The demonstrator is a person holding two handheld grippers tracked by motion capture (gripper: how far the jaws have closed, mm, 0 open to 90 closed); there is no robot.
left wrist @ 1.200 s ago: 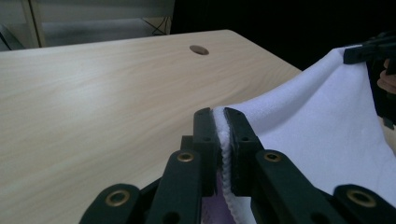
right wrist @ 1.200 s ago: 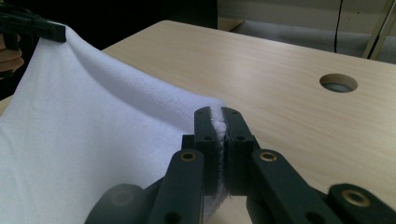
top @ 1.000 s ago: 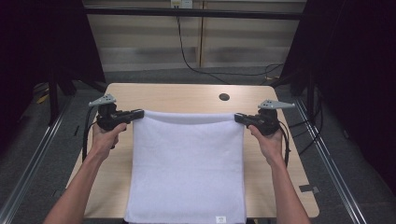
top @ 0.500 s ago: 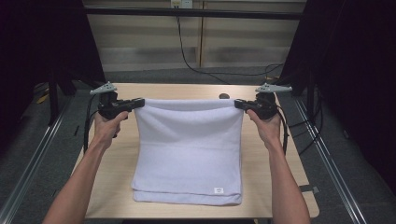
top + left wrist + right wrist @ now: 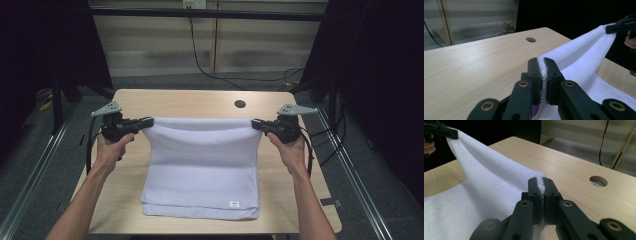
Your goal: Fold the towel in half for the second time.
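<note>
High view: both grippers, left gripper (image 5: pixel 146 122) and right gripper (image 5: pixel 257 124), fingers clamping the white towel (image 5: pixel 202 170), table hole (image 5: pixel 240 104) just beyond.

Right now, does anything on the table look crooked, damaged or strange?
Nothing stands out. The white towel is folded over itself, its near edges roughly lined up, while the left gripper and right gripper each pinch a far corner. The table looks undamaged.
</note>
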